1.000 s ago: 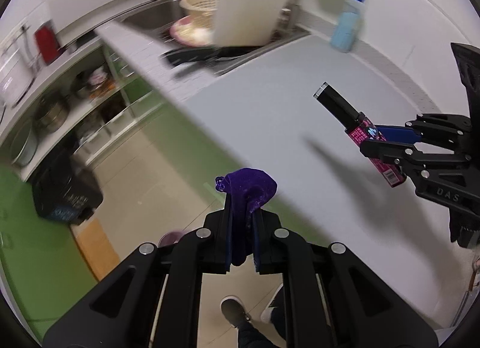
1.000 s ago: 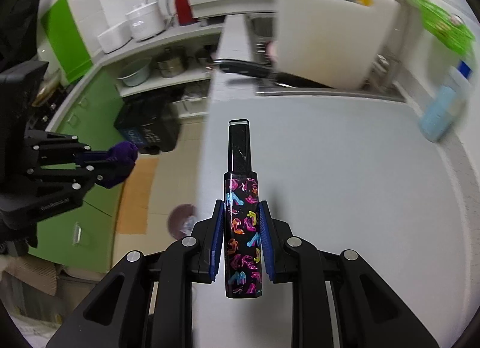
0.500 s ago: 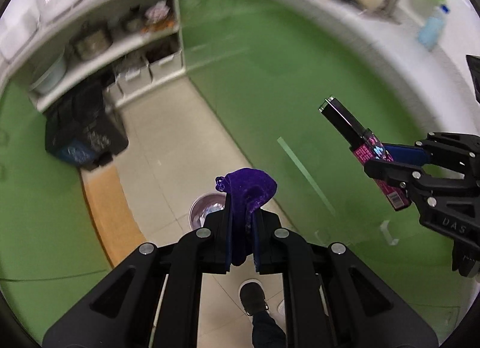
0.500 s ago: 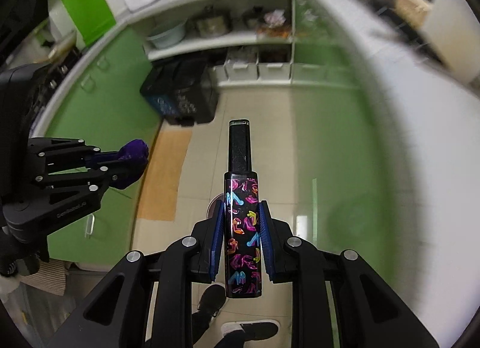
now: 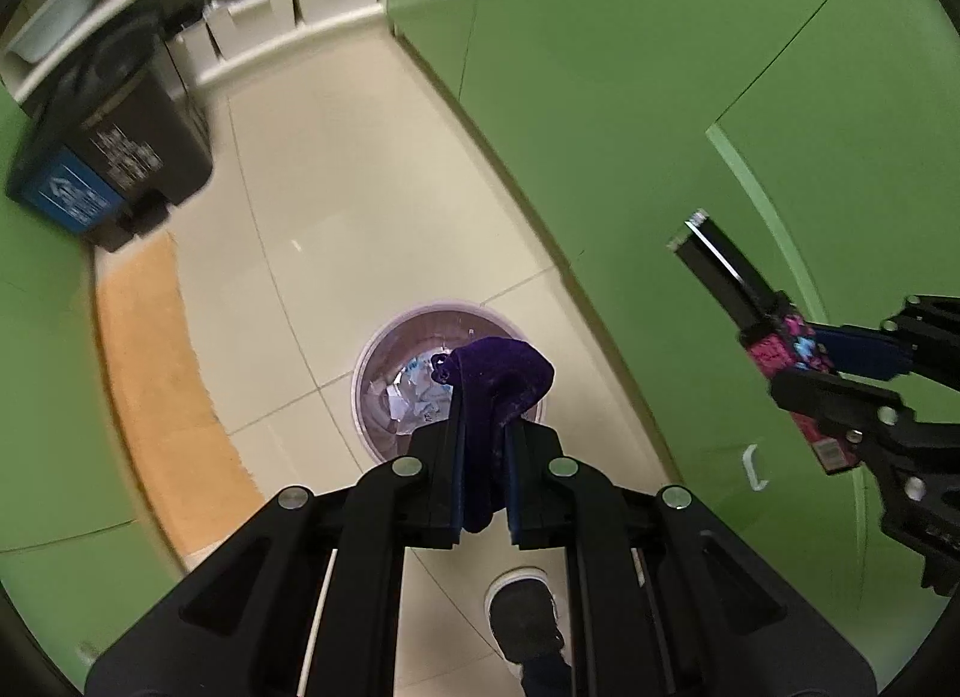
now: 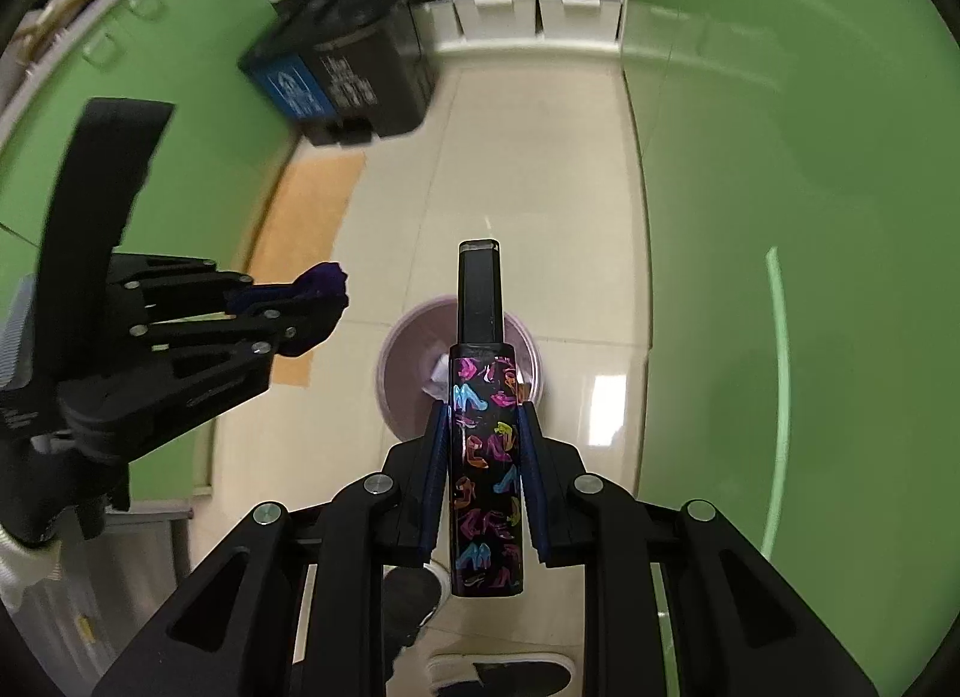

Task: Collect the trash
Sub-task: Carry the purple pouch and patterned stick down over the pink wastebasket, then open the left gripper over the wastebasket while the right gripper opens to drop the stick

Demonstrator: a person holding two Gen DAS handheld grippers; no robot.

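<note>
I have both pieces picked up and only the drop left: my left gripper (image 5: 483,445) jaws pinch the crumpled purple wrapper (image 5: 501,382), my right gripper (image 6: 483,457) jaws clamp the black shoe-patterned stick pack (image 6: 485,457), both above the round lilac waste bin (image 5: 372,373) at 12 o'clock.

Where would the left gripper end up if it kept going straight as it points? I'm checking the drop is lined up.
Probably the round pale purple waste bin on the floor; depth is uncertain.
</note>
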